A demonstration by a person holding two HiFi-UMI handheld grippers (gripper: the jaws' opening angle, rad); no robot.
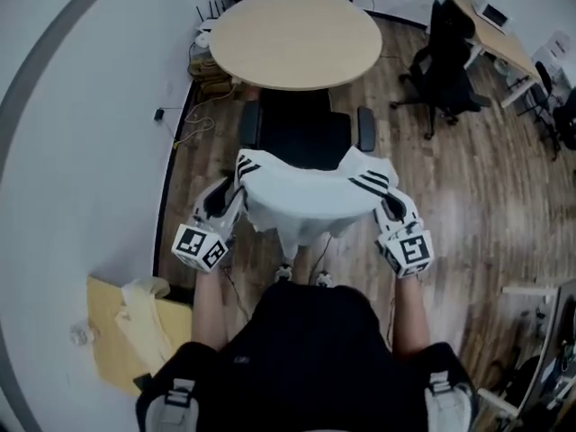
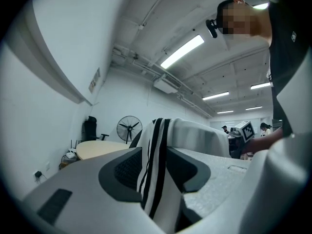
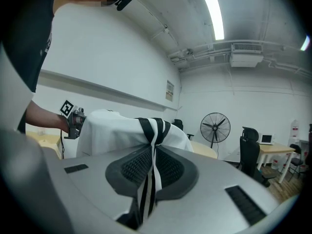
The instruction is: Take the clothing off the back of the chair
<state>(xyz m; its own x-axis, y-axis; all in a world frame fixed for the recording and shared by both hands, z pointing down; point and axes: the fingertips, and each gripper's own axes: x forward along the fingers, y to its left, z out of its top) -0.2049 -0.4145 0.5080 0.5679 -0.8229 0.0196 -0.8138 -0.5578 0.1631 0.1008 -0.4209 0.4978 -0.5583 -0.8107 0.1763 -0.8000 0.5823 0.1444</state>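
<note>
Tongs numbered 2, flanking 1 white garment [image 1: 310, 201] with black stripes. My left tongs [image 1: 236, 185] stood released, pads apart, with 1 striped edge passing between them. My right tongs [image 1: 385, 194] were clenched on the other striped edge. The garment spread between both, over the rear of 1 black chair [image 1: 306, 138]; whether it touched the backrest I couldn't tell. Beyond stood 1 round table [image 1: 295, 39] and 1 more office chair [image 1: 445, 61].
</note>
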